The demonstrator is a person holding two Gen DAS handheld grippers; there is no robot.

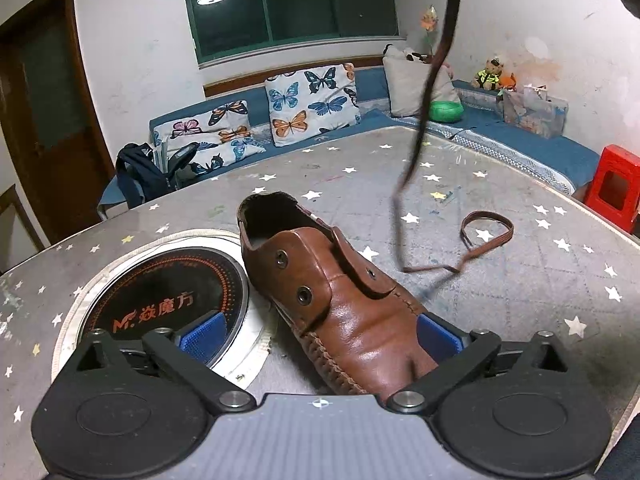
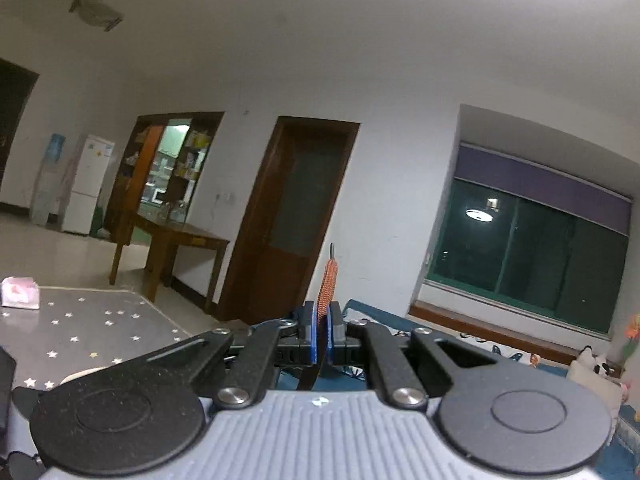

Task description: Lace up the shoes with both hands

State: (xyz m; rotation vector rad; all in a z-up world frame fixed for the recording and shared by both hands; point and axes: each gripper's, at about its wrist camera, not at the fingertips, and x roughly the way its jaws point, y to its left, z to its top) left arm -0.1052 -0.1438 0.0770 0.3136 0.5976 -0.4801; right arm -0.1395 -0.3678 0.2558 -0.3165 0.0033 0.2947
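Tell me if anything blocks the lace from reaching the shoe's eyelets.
Nothing visible does. The right gripper pinches the lace tip, raised high; the rest hangs to the table. The shoe sits between the left gripper's open fingers, eyelets uncovered.

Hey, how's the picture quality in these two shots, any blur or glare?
Left wrist view: the hanging lace is motion-blurred, the shoe sharp with glossy highlights, and fisheye bends the table edge. Right wrist view: dimmer and softer; a lamp reflection glares in the window.
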